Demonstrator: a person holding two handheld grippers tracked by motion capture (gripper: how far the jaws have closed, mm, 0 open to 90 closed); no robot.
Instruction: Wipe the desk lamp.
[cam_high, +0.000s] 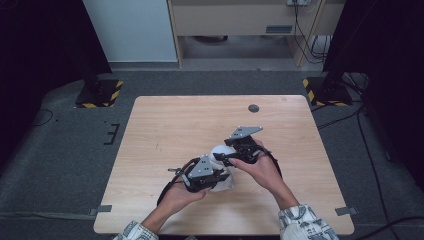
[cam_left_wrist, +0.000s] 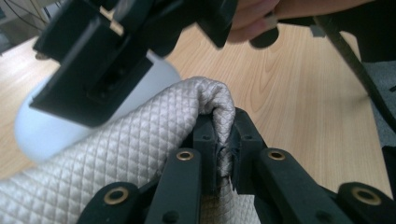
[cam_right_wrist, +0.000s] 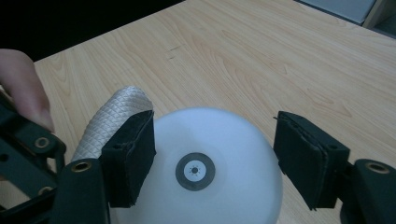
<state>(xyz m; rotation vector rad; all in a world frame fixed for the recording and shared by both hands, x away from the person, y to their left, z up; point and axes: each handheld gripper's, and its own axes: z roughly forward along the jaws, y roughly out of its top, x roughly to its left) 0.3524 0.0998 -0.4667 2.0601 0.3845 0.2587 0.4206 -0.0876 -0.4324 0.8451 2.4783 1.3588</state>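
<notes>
Near the desk's (cam_high: 165, 120) front edge, left gripper (cam_left_wrist: 224, 140) pinches the quilted cloth (cam_left_wrist: 116, 154); right gripper (cam_right_wrist: 212, 158), jaws spread, straddles the white dome (cam_right_wrist: 233, 140) just behind it.

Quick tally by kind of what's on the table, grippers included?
Grippers: 2, the left gripper shut on the cloth, the right gripper open around the dome
Quilted beige cloth: 1
White dome: 1
Total: 4
</notes>
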